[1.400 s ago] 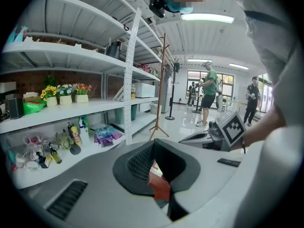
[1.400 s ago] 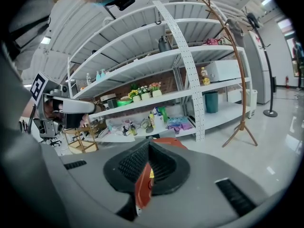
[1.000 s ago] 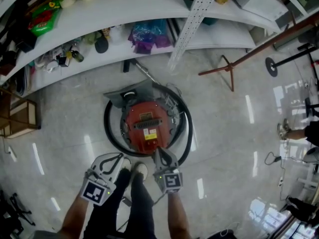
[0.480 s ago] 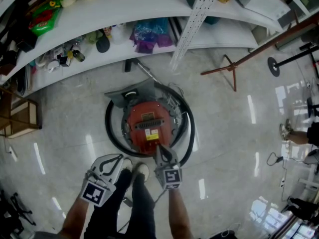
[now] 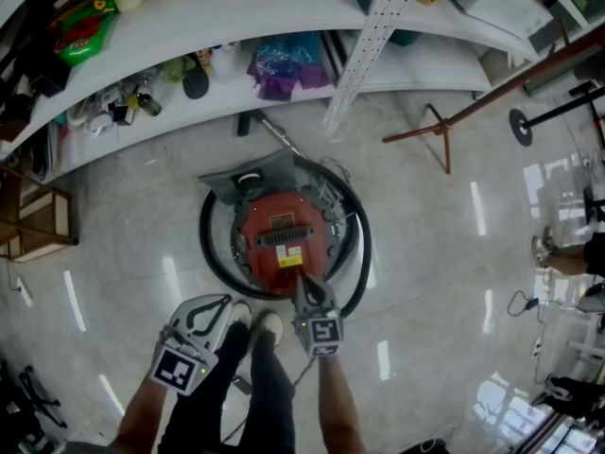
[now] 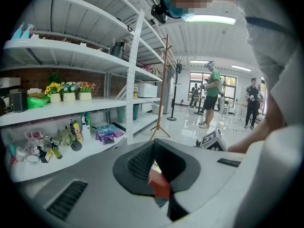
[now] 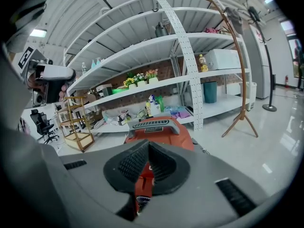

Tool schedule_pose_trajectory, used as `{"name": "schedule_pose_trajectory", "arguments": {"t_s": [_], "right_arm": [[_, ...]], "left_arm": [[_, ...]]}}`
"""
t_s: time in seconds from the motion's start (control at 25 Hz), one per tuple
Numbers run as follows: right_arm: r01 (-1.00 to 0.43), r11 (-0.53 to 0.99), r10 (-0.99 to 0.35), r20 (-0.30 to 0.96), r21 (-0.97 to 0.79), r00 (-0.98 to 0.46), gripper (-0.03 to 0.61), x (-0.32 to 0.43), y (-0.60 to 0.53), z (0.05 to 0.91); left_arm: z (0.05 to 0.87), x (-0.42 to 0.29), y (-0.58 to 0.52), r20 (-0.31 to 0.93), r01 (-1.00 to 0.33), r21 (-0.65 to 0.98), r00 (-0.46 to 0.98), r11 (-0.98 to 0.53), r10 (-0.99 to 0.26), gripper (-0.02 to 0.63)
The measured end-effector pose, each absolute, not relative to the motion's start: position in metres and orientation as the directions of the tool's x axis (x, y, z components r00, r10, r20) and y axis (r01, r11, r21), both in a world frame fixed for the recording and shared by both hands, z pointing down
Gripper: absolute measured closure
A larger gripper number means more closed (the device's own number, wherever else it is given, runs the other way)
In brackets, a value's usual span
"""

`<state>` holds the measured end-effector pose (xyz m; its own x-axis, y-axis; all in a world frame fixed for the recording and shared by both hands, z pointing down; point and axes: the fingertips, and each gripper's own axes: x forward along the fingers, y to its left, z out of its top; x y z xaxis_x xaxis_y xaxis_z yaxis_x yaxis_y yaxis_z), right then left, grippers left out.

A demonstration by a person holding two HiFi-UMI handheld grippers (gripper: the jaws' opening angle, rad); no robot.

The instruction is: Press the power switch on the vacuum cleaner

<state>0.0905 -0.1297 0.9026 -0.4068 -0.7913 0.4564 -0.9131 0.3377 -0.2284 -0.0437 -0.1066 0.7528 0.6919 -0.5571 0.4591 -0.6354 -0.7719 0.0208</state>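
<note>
We're at the approach-and-press step. The red vacuum cleaner (image 5: 279, 239) sits on the floor in the middle of the head view, with its black hose (image 5: 203, 244) looped round it and the white shelves (image 5: 284, 8) off at its 12 o'clock.

The right gripper (image 5: 302, 282) is down at the body's 6 o'clock rim. From above we read its tip as touching the red shell or just short of it, and we can't tell which.

In the right gripper view, the right gripper (image 7: 148, 145) has its two ribbed pads pressed together into a closed point, with nothing pinched between them. The vacuum cleaner (image 7: 161, 129) fills the space just beyond, its grey handle toward 12 o'clock. Low in the slit under the pads we catch a small round dark part on the red shell. That may be the switch, but it's too small to be sure.

The left gripper (image 5: 225, 299) is at about 7 o'clock from the vacuum, beside the person's shoes and apart from the machine. In its own view the left gripper (image 6: 154, 146) also has its pads brought together on nothing, with only a sliver of red behind them.

In our judgement the press itself isn't confirmed yet. The next move calls for a short, firm push straight down with that closed right tip, square on the button so it doesn't slide off the curved shell.
</note>
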Motion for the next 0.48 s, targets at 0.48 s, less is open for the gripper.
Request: {"name": "schedule_pose_trajectory", "arguments": {"t_s": [0.48], "right_arm": [[-0.921,0.337,-0.799,0.458,-0.196,-0.39,0.567,0.09,-0.136,0.918]], "left_arm": [[0.762,-0.048,-0.108,0.458,-0.642,0.035,0.691,-0.766,-0.559,0.605]]}}
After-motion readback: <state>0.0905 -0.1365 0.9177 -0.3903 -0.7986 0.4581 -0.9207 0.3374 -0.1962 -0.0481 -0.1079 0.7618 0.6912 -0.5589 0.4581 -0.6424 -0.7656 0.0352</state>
